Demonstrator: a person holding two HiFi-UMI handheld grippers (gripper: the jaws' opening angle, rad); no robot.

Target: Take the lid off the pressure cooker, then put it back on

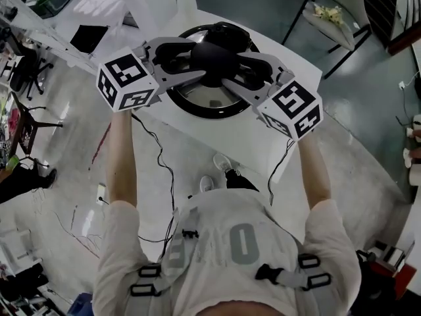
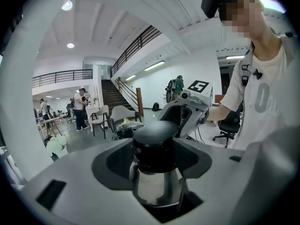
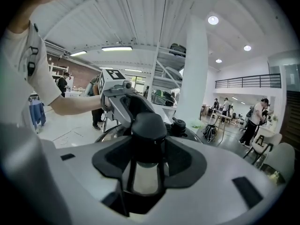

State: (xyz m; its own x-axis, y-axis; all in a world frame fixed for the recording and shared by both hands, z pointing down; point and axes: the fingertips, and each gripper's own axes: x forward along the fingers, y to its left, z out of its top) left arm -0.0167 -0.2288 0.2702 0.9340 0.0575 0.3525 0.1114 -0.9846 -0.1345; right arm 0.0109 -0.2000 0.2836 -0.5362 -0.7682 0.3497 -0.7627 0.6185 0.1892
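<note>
The pressure cooker lid (image 1: 197, 103), steel with a black rim, hangs over the white table (image 1: 217, 140) by its black knob (image 1: 214, 56). My left gripper (image 1: 196, 66) comes in from the left and my right gripper (image 1: 231, 72) from the right. Both are shut on that knob from opposite sides. In the left gripper view the knob (image 2: 154, 136) sits clamped between the jaws on its steel bracket (image 2: 154, 186), with the right gripper (image 2: 187, 108) facing me. The right gripper view shows the knob (image 3: 148, 125) the same way, the lid's valve (image 3: 178, 124) behind it. The cooker body is hidden under the lid.
A black chair (image 1: 339, 25) holding flowers stands at the far right. A second white table with a black pad (image 1: 89, 37) lies at the far left. Cables (image 1: 161, 170) trail from the grippers to the floor. People and chairs stand farther off in the hall.
</note>
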